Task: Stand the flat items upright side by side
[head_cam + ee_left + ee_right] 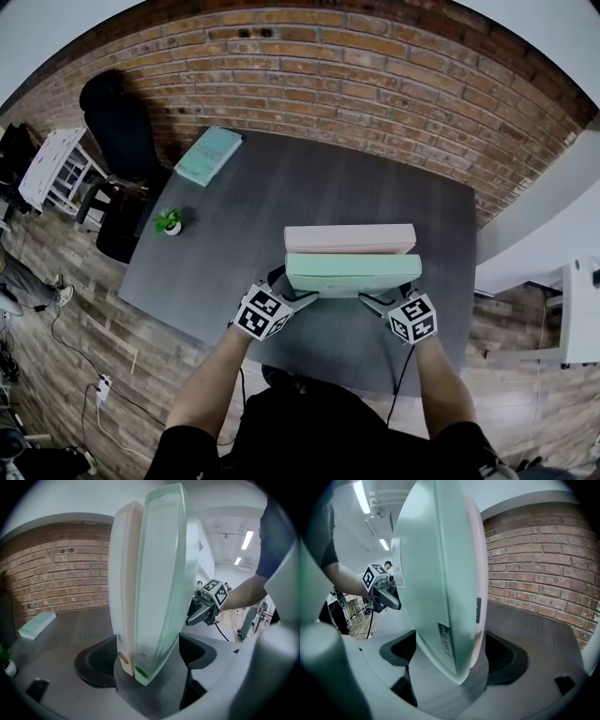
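Pink folder point(350, 238) and green folder point(352, 274) stand upright on desk point(309, 187), touching side by side, frame centre. Left gripper point(292, 289) and right gripper point(386, 298) at ends, jaws apart, straddling both, not pressing. 1 teal item point(208, 155) lies flat, upper left: probably remaining work.

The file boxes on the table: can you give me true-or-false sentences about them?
1. The green file box and the pink file box stand upright, side by side. True.
2. The green one is nearer the brick wall. False: the pink one is.
3. A teal file box lies flat near the table's far corner. True.
4. The potted plant sits on the teal box. False: it stands on the table, apart.
5. Both upright boxes stand between the left hand-held gripper's jaws. True.
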A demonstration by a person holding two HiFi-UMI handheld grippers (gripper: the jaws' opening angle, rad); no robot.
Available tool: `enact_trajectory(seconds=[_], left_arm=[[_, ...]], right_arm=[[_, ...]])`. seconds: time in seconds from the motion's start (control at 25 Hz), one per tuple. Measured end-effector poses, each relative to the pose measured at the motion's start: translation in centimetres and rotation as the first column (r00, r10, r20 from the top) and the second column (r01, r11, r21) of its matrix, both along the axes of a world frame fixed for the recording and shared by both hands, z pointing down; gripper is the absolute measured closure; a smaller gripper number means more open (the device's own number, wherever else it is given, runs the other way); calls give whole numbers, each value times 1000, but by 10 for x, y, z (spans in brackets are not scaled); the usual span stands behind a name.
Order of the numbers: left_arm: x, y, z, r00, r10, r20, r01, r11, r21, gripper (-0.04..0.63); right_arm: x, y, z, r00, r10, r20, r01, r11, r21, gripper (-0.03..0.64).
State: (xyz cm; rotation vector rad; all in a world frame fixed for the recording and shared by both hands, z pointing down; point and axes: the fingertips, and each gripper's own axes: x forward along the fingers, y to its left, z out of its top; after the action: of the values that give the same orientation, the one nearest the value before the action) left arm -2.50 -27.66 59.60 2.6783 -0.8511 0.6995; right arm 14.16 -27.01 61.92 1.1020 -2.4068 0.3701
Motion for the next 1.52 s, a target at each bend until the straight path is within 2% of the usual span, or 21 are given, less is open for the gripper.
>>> enact_trajectory(seconds=[0.4, 0.64, 0.84, 1.04, 1.2, 1.4, 1.52], left_arm=[[-7, 2, 2, 999, -51, 20, 51, 999, -16, 158], [-14, 5, -5, 996, -94, -2, 94, 996, -5, 158], [-21, 18, -10, 993, -107, -48, 107, 994, -15, 158], [-40, 32, -25, 985, -144, -98, 144, 990, -4, 165], [-60, 53, -44, 970, -174, -170, 177, 984, 3, 209], [-78, 81, -49, 962, -198, -189, 204, 979, 14, 273], [-82, 99, -56, 955, -203, -214, 212, 977, 17, 309]], right_arm=[[5, 0, -3, 999, -47, 5, 47, 999, 1, 146], [10, 2, -2, 999, -53, 6, 53, 999, -1, 146], [23, 15, -11, 1000, 19, 22, -19, 1000, 3, 145], [40, 38, -34, 979, 174, 107, -174, 985, -7, 147], [41, 68, -54, 947, 269, 172, -270, 963, -18, 156], [21, 110, -67, 913, 330, 239, -334, 942, -26, 197], [13, 131, -77, 903, 345, 254, -353, 936, -16, 249]])
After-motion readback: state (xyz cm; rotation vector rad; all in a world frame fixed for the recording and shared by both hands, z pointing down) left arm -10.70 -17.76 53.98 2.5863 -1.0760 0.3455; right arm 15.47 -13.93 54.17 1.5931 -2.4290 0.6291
